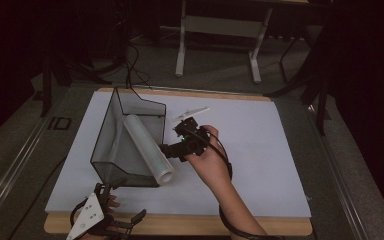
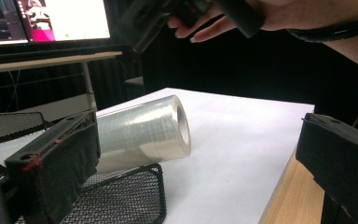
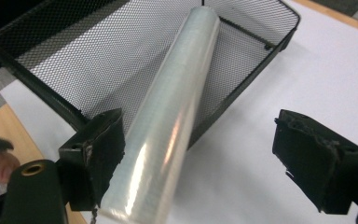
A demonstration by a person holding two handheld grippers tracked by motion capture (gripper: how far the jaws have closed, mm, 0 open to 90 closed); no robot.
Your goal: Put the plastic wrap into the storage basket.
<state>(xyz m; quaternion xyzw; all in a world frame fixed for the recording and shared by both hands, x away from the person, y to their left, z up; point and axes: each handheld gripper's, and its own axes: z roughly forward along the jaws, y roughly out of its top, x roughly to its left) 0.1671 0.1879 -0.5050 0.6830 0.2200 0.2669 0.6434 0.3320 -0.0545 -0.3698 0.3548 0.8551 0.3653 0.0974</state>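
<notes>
At the near edge of the worktop [image 1: 180, 226], where a strip of bare wood shows below the white sheet [image 1: 250, 150], the left gripper [image 1: 111, 220] sits low by the near left corner, its jaws spread wide with nothing between them; in the left gripper view they frame the near end of the roll and open sheet beyond. Just past it stands the basket [image 1: 111, 145], a black wire-mesh tray with 1 tall end far from the person and a low near end. The roll [image 1: 147, 148] of clear film lies slanted in it, its far end inside against the mesh floor, its near end sticking out over the low rim onto the sheet. The right gripper [image 1: 172, 150] is beside that near end, held by the right hand [image 1: 210, 157] from the right; in the right gripper view its jaws stand well apart, the left one just beside or touching the roll, I cannot tell which, the right one clear over bare sheet. Right of the basket the sheet is wide and open. Beyond the worktop's far edge, grey floor and a white desk frame [image 1: 220, 30].
</notes>
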